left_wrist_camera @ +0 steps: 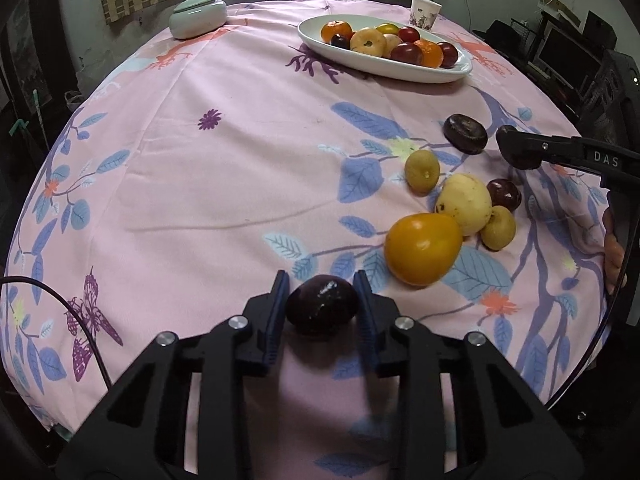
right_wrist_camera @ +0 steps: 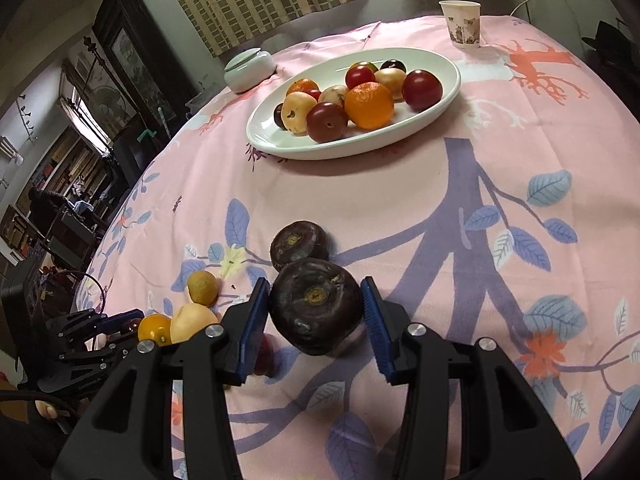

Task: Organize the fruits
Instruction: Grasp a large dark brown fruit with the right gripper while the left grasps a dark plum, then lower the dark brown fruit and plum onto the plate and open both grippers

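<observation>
My left gripper [left_wrist_camera: 322,298] is shut on a dark purple plum [left_wrist_camera: 322,310] just above the pink tablecloth. My right gripper [right_wrist_camera: 314,306] is shut on a dark flat water chestnut [right_wrist_camera: 316,306]; it also shows in the left wrist view [left_wrist_camera: 520,152]. A second dark chestnut [right_wrist_camera: 300,242] lies just beyond it. Loose fruit lies on the cloth: an orange-yellow tomato [left_wrist_camera: 422,254], a pale yellow fruit [left_wrist_camera: 466,204], two small green-yellow fruits [left_wrist_camera: 422,170], a dark red one [left_wrist_camera: 504,194]. The white oval plate [left_wrist_camera: 320,42] at the far side holds several fruits.
A paper cup [left_wrist_camera: 425,12] stands behind the plate. A pale green lidded jar [left_wrist_camera: 198,16] sits at the far left of the table. A black cable [left_wrist_camera: 60,300] hangs over the left table edge. Furniture surrounds the round table.
</observation>
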